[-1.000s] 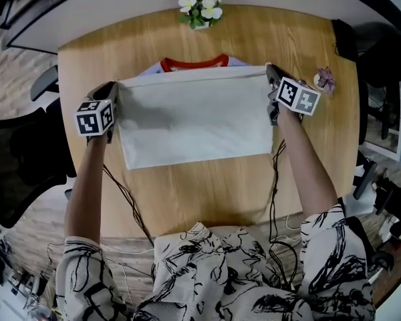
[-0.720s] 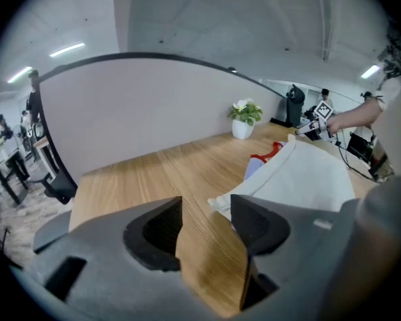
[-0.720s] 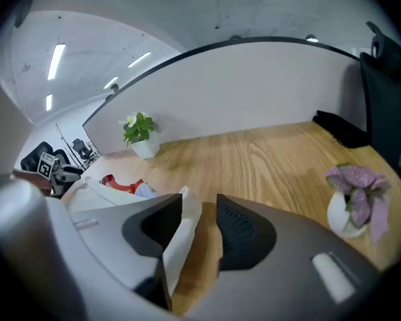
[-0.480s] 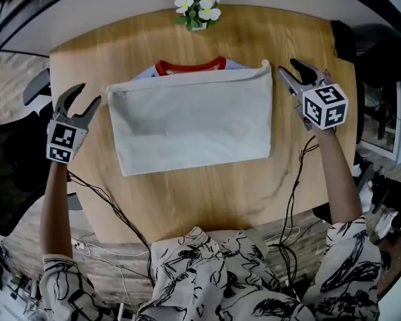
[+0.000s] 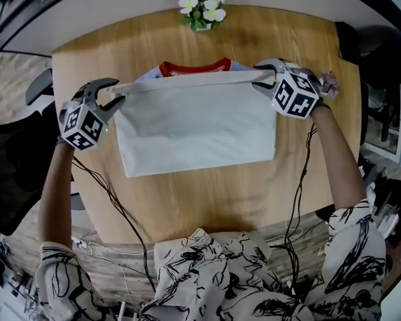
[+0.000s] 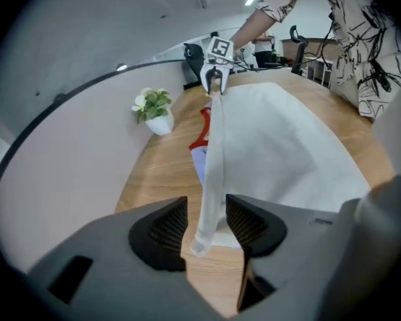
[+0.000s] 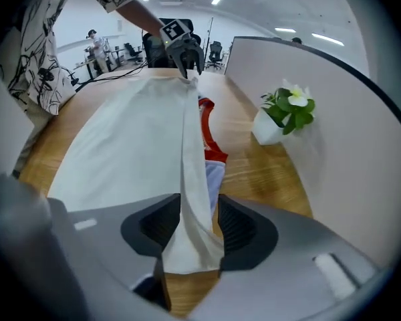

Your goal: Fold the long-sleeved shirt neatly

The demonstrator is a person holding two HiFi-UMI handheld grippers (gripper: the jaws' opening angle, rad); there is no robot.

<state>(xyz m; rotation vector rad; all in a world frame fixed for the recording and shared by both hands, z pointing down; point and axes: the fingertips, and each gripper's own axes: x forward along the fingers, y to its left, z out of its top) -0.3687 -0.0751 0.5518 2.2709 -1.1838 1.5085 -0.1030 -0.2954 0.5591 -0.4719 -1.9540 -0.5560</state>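
Note:
The white long-sleeved shirt (image 5: 194,122) lies folded into a rectangle on the wooden table (image 5: 207,192), its red collar (image 5: 194,65) showing behind the far edge. My left gripper (image 5: 117,92) stands at the far left corner. In the left gripper view the jaws (image 6: 206,212) have just been closing. The corner of the shirt (image 6: 274,146) hangs between them with a gap beside it. My right gripper (image 5: 259,77) is at the far right corner. Its jaws (image 7: 199,212) have just opened, with the edge of the shirt (image 7: 120,139) bunched loosely between them. The far edge runs as a raised ridge between the two grippers.
A small pot of white flowers (image 5: 200,9) stands at the table's far edge, and a small purple flower (image 5: 327,80) sits just right of the right gripper. Cables (image 5: 120,206) trail over the near edge. A dark chair (image 5: 13,166) stands at the left.
Both grippers let go of the shirt's far corners, swung outward with jaws open, then came back rolled over, with the corners between their jaws. The far edge now stands raised.

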